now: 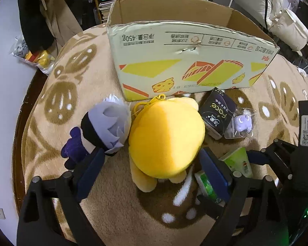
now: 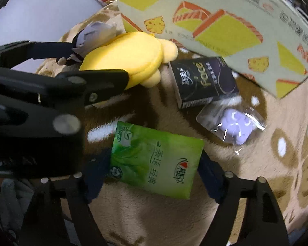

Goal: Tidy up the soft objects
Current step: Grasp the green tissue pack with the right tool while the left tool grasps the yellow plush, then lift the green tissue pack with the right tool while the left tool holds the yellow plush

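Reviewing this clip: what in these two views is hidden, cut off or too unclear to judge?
- Cardboard box interior: left wrist view, near wall hides the floor; right wrist view cuts the top off.
- Yellow plush face: turned away in both views.
- Green tissue pack: whether the right gripper pads touch it, unclear.
- Bagged purple toy: glare and blur hide detail.

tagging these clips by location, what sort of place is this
Most likely a lived-in room at home, perhaps a bedroom. A fleece blanket covers the work surface, coats hang behind it, and pale bedding is heaped at the right, beyond the cardboard box.
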The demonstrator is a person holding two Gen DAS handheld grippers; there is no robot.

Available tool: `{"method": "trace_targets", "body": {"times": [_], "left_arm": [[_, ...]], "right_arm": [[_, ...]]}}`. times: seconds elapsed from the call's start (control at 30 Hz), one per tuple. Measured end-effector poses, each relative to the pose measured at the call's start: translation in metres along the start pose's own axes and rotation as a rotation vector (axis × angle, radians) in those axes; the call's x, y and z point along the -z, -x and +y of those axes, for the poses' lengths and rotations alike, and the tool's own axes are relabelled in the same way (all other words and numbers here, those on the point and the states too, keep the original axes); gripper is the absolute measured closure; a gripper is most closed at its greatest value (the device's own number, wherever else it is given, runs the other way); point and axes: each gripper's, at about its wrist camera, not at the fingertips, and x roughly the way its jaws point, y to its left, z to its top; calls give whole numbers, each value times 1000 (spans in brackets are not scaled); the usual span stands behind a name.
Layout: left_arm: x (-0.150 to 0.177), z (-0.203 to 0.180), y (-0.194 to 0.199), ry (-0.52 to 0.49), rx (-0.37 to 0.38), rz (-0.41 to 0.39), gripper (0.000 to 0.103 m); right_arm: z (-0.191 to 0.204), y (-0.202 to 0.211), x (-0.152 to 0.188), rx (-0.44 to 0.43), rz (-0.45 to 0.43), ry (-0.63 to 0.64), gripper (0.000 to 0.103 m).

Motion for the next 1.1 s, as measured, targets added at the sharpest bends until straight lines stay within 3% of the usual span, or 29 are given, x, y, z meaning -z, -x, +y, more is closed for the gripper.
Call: {"method": "trace_targets", "body": {"times": [0.23,0.9,1.1], "left_arm": [[2,-3,6,-8,40,15,36],[-2,-10,-17,14,56,52,34],[0,-9,-17,26,44,58,41]], "right_arm": [[-1,-4,-6,-22,1,-17,18],[-8,2,-5,-29,4,1,20],[-10,11,-1,-28,-7,3,20]]}}
